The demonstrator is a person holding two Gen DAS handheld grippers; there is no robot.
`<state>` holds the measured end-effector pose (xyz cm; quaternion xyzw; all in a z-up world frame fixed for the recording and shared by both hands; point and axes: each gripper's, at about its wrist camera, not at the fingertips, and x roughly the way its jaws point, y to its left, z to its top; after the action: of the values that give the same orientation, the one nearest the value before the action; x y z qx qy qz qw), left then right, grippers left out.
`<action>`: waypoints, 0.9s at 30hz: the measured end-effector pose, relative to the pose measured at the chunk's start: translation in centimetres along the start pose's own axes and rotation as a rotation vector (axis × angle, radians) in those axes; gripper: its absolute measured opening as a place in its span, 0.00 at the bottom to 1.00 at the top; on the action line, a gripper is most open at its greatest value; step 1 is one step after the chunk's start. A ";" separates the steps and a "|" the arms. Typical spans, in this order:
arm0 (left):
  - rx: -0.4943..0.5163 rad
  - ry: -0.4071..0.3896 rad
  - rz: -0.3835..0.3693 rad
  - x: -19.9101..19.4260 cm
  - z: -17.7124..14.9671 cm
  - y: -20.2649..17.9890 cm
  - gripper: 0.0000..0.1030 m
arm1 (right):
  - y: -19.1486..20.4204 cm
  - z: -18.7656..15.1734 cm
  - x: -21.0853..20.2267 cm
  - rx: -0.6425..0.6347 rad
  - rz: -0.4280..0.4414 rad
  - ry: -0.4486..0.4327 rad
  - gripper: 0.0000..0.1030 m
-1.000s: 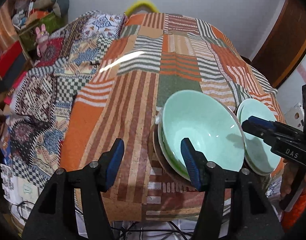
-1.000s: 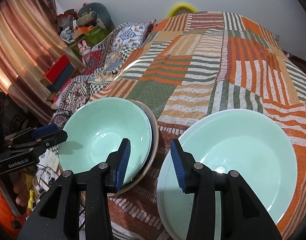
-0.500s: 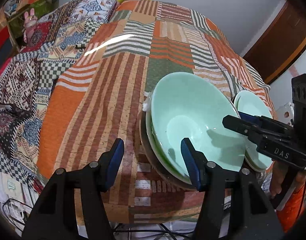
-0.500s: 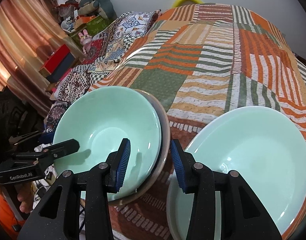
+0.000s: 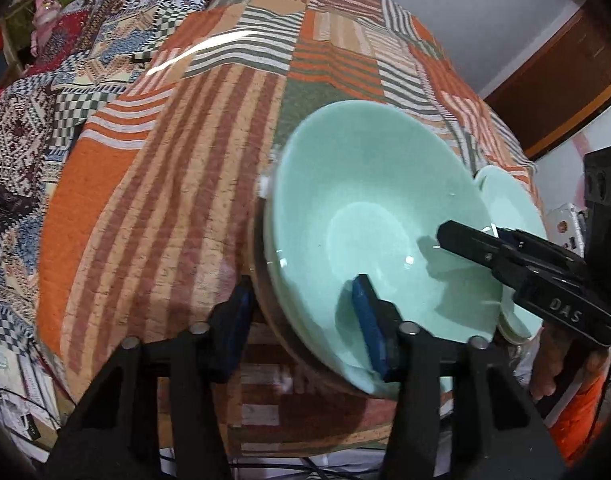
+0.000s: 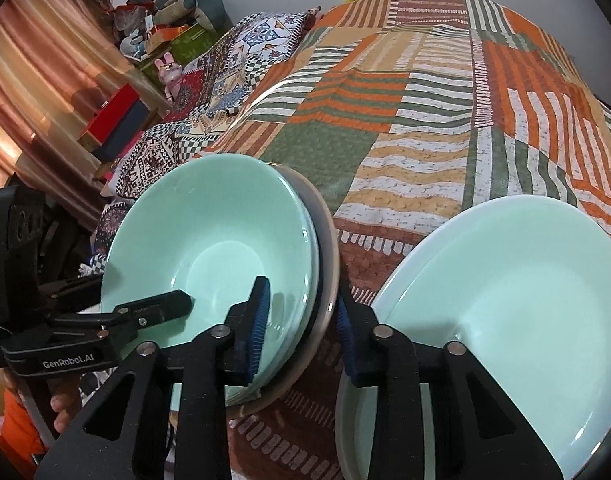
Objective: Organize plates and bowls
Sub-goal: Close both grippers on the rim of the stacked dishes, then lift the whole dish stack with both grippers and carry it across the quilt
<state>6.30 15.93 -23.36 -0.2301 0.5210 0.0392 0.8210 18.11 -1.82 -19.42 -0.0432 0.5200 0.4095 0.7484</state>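
striped patchwork surface (image 5: 177,208) | left hand-held gripper (image 5: 301,328) closing astride near rim of mint bowl stack (image 5: 369,216) | right hand-held gripper (image 6: 303,328) closing astride that stack's rim, mint plates (image 6: 525,300) just right of it

Right gripper (image 6: 301,326) straddles the rim of the stacked pale-green glazed bowl (image 6: 209,240), jaws closing; a wide mint-green plate (image 6: 517,304) sits just beside, on striped patchwork cloth (image 6: 425,112).

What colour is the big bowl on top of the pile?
Pale mint green. The bowl shows best in the right wrist view.
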 end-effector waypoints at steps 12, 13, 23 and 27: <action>0.038 -0.017 0.075 -0.6 -0.2 -1.6 0.41 | 0.2 0.1 -0.1 0.012 -0.053 0.007 0.25; 0.034 -0.014 0.075 -0.7 -0.1 -1.6 0.41 | 0.2 0.1 -0.1 0.016 -0.054 0.008 0.25; 0.036 -0.037 0.078 -2.0 0.0 -2.3 0.41 | 0.3 0.2 -1.4 0.038 -0.051 -0.023 0.25; 0.052 -0.072 0.084 -3.4 0.2 -3.1 0.41 | 0.6 0.3 -2.6 0.035 -0.048 -0.058 0.25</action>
<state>5.89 13.85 -19.30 -0.1853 0.5012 0.0684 0.8425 17.60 -2.79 -16.93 -0.0308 0.5037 0.3835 0.7734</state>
